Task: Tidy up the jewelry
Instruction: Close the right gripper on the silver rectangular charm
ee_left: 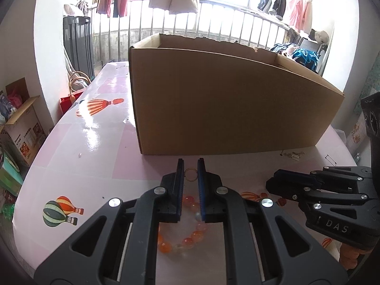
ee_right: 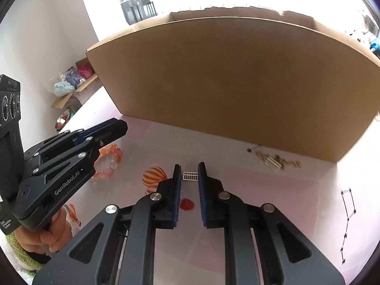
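My left gripper (ee_left: 190, 166) is open above the table, a small gold ring (ee_left: 190, 174) lying between its fingertips. An orange and clear bead bracelet (ee_left: 187, 228) lies under its jaws; it also shows in the right wrist view (ee_right: 110, 161). My right gripper (ee_right: 190, 169) is open, with a small silver ladder-shaped piece (ee_right: 190, 176) between its fingertips on the table. A tangled gold chain (ee_right: 276, 160) lies near the cardboard box (ee_right: 237, 83). A thin black chain (ee_right: 348, 220) lies at the right.
The big open cardboard box (ee_left: 225, 99) fills the back of the pink balloon-print table (ee_left: 95, 147). Boxes and bags stand on the floor at the left (ee_left: 21, 128). Railing and hanging clothes are behind.
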Demonstrator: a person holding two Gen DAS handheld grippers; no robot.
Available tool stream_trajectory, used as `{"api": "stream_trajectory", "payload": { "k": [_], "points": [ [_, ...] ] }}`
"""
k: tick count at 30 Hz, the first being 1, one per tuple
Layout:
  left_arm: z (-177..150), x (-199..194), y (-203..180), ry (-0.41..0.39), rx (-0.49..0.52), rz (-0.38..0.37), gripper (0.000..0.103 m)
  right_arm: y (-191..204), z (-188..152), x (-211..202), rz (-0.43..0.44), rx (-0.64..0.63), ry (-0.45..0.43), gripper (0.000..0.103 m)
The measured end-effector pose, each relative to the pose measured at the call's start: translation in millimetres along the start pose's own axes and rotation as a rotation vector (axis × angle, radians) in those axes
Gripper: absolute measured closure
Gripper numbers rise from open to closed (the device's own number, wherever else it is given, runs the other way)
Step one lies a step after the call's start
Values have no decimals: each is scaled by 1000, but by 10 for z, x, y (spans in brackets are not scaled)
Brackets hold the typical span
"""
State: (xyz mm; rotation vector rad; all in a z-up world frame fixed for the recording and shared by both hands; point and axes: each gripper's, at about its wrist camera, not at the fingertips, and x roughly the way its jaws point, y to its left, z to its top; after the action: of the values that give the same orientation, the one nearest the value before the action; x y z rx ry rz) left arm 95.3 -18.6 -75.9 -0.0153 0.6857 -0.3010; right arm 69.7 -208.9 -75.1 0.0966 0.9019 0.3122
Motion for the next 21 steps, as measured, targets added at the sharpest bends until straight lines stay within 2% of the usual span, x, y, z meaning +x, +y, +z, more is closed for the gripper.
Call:
{"api": "stream_trajectory", "payload": {
  "k": [3, 11, 14, 16, 21],
  "points": [
    [3, 1, -11, -2, 6, -7, 93, -22, -11, -4, 10, 18, -9, 94],
    [-4, -5, -41, -2, 20, -10, 93, -69, -120, -146, 20, 38, -36, 94],
    [-4, 11, -76, 3, 24, -9, 93, -29, -118, -169, 9, 10, -50, 88],
    [0, 25, -108, 6, 28, -11, 93, -24, -110, -175, 6, 1, -58, 78],
    [14, 52, -149, 13, 42, -17, 93, -48, -73, -146, -15, -59, -75, 73]
  ]
}}
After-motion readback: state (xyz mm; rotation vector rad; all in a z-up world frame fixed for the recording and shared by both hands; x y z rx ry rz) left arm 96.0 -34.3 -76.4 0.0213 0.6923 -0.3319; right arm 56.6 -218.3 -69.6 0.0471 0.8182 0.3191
